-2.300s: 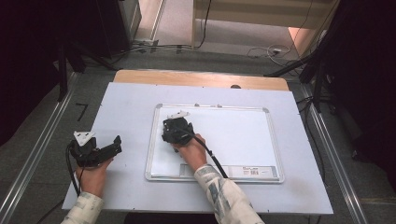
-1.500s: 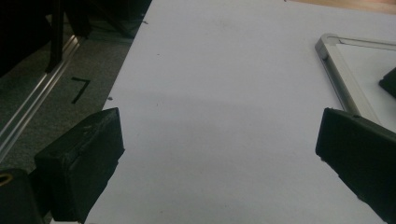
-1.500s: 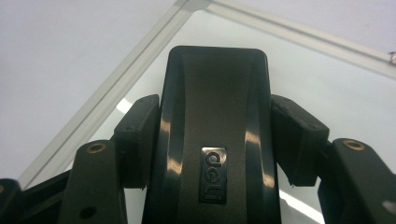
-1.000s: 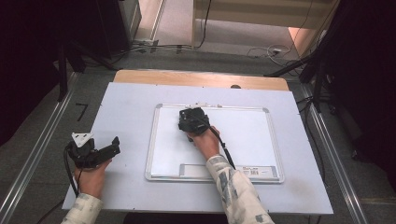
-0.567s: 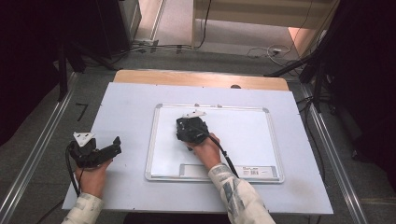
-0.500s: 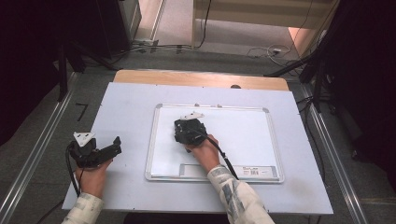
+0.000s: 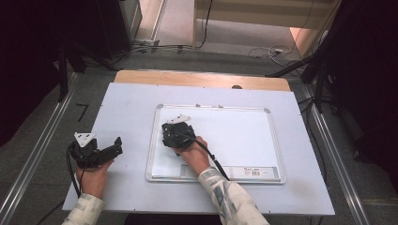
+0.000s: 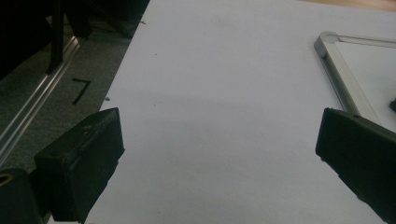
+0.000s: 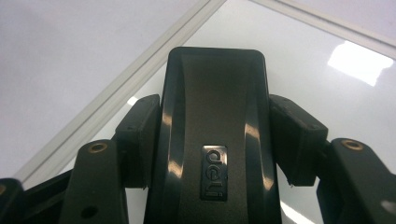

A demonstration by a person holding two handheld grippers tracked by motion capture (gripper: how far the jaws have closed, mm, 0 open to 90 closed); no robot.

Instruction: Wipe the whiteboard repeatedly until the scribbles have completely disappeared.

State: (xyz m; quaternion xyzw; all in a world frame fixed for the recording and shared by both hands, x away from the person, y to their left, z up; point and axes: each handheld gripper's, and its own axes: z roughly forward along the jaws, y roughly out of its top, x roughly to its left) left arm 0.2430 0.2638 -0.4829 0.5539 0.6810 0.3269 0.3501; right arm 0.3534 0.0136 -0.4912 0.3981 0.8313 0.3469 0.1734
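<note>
The black whiteboard eraser (image 9: 215, 135) is sitting on the left part of the whiteboard (image 7: 244, 136), whose surface is looking clean, so the wiping is probably nearly finished. The right gripper (image 7: 177, 135) is clamping the eraser between its jaws. The left gripper (image 7: 96, 151) is resting wide apart, empty, on the table (image 7: 126, 108).

The black eraser (image 9: 212, 140) bears "deli"; the floor (image 8: 46, 100) shows "7".

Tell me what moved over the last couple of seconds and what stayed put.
The right gripper, shut on a black eraser, swept right across the whiteboard, then back toward its left edge. The left gripper stayed open on the table; the whiteboard did not shift.
</note>
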